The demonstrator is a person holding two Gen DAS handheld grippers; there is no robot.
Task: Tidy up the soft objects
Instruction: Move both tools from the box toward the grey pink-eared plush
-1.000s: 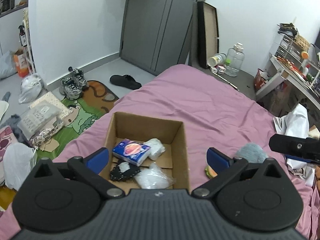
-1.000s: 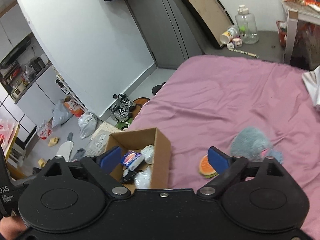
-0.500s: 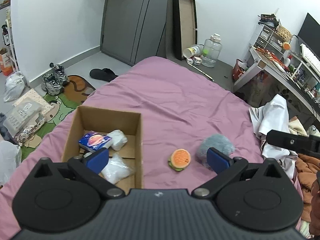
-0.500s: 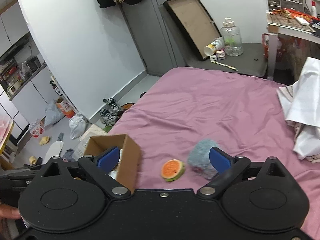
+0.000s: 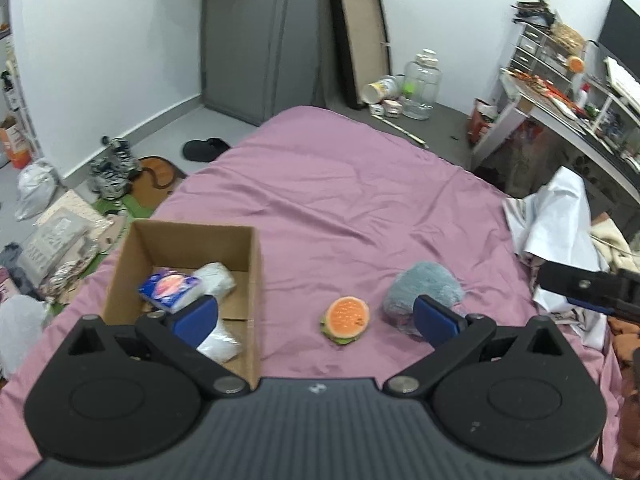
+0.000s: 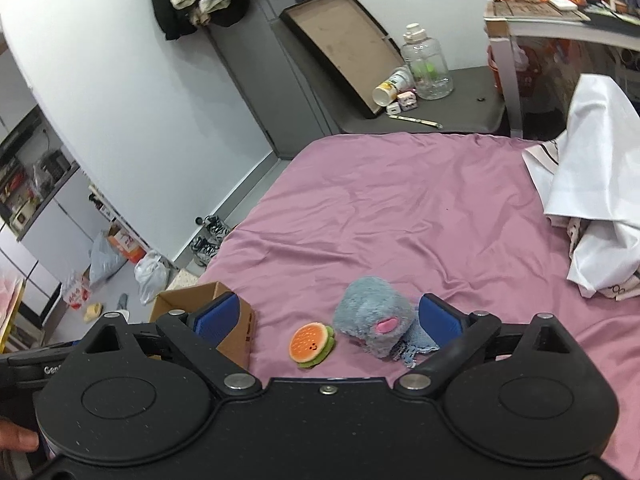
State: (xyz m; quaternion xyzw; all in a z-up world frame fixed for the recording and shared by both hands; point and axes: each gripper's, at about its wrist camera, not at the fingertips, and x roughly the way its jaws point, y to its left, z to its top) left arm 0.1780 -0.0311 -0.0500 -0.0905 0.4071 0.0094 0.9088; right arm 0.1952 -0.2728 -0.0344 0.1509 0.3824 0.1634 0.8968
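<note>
An open cardboard box [image 5: 256,280] sits upright on the pink bedsheet [image 5: 340,200]. Inside it lie a blue tissue pack [image 5: 168,288] with an orange print, a white wad [image 5: 216,278] touching it, and a clear plastic bag [image 5: 220,342]. Right of the box, apart from it, rests a burger plush [image 5: 346,318] (orange bun up). Just right of that lies a grey-blue fluffy plush [image 5: 426,286] with a pink patch.

My left gripper's finger [image 5: 197,315] covers part of the white bag [image 5: 219,344] in the cardboard box [image 5: 188,240]. From the right wrist, I can't see inside the box.
</note>
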